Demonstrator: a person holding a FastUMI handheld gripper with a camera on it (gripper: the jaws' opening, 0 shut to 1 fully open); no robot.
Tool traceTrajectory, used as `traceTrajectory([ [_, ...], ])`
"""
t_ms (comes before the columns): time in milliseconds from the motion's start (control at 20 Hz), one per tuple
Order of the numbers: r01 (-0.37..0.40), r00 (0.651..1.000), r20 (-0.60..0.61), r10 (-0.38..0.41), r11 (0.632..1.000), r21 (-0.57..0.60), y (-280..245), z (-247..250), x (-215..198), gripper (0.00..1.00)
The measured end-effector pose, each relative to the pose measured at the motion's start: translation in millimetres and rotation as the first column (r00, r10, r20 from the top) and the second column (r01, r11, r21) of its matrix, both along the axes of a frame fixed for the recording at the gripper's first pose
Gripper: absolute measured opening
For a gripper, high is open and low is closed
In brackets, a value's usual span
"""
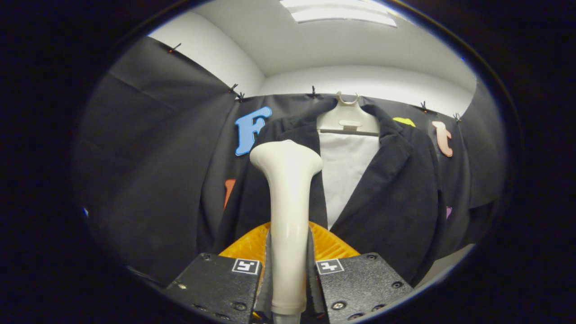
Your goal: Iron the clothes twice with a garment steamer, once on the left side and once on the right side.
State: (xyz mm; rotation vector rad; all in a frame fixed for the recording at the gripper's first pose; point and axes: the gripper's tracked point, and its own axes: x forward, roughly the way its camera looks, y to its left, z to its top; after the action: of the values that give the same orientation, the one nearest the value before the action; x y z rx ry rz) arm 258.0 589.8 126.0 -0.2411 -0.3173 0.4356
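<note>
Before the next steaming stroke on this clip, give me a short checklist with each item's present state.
1. Grip: gripper shut on the cream plastic garment steamer, both fingers against its handle: ok.
2. Steamer upright between the fingers, flared head on top: ok.
3. Black jacket hanging on the pale plastic hanger beyond the fingers: ok.
4. Steamer head lined up with the jacket panel beside the white inner cloth: ok.
5. Head touching the fabric: cannot tell.
6. Steam coming out: cannot tell.
</note>
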Motion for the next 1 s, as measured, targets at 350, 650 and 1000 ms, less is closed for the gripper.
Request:
traceTrajectory([
  [350,0.039,0.994,-0.1,-0.038,0.999,0.004,-16,-34,-10,0.33],
  [650,0.06,0.986,-0.155,-0.062,0.998,-0.016,-29,-63,-20,0.33],
  [1000,0.064,0.976,-0.204,-0.073,0.997,-0.048,-38,-88,-32,0.33],
])
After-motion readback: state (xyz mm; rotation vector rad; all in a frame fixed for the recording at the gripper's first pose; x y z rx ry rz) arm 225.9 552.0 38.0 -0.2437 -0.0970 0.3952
